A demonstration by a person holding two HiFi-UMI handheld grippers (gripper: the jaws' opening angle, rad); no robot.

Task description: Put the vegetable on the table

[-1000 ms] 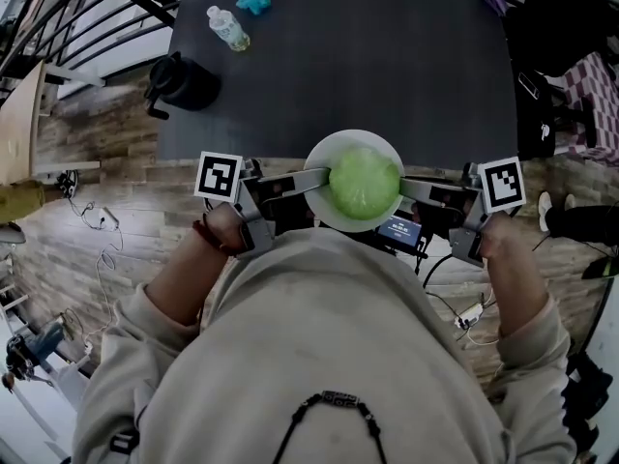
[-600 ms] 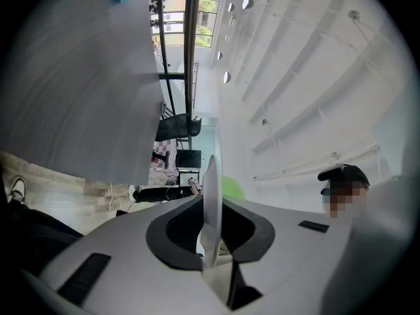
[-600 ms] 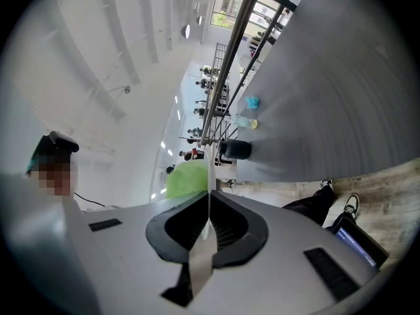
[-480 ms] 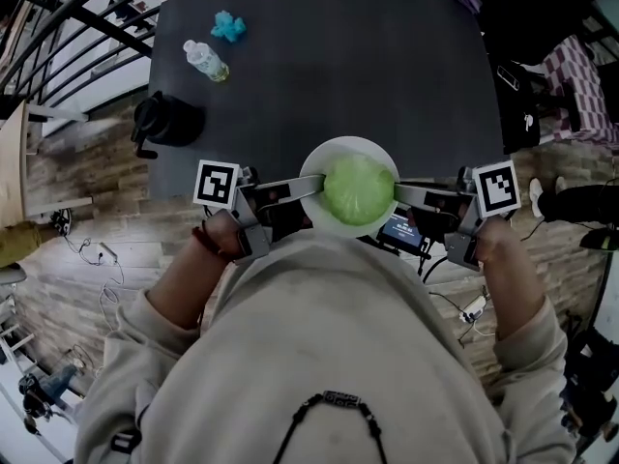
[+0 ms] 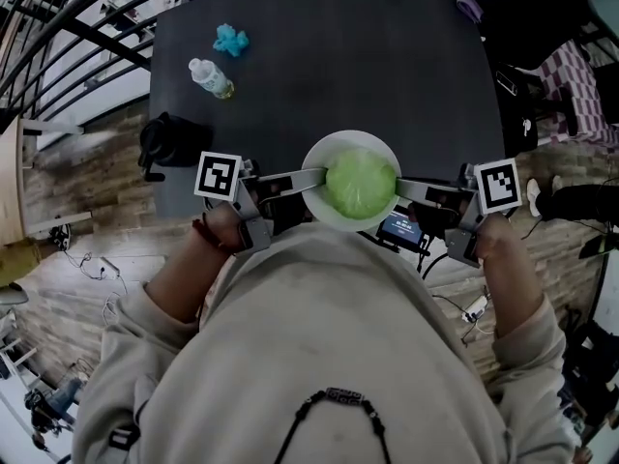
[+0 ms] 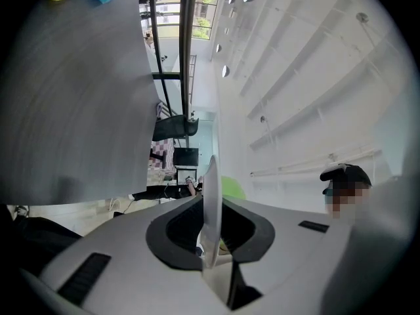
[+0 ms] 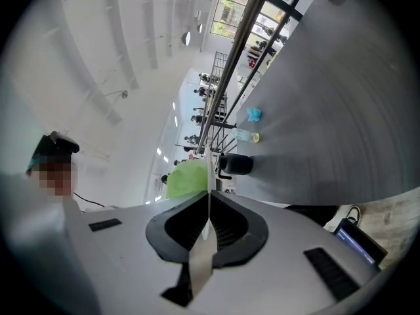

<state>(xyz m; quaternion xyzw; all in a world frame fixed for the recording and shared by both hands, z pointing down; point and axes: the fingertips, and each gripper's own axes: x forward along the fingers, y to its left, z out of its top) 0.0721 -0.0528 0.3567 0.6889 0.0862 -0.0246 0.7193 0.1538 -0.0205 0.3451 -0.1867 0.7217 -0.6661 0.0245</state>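
Since the round pale-green cabbage (image 5: 360, 184) sits loose on a round white plate (image 5: 338, 144), the person carries it by the plate rather than by the leaves. The left gripper (image 5: 311, 177) is pinched on the plate's rim at one side and the right gripper (image 5: 404, 189) is pinched on the opposite side, each showing the thin white edge clamped between its jaws. That two-sided hold likely keeps the plate level so the cabbage cannot roll off.

Plate and cabbage hang over the near edge of the dark rectangular table (image 5: 368, 66); whether the plate touches the table I cannot tell. Toward the table's far left corner lie a clear plastic bottle (image 5: 210, 77) and a small teal toy (image 5: 230, 40), well clear of the plate.
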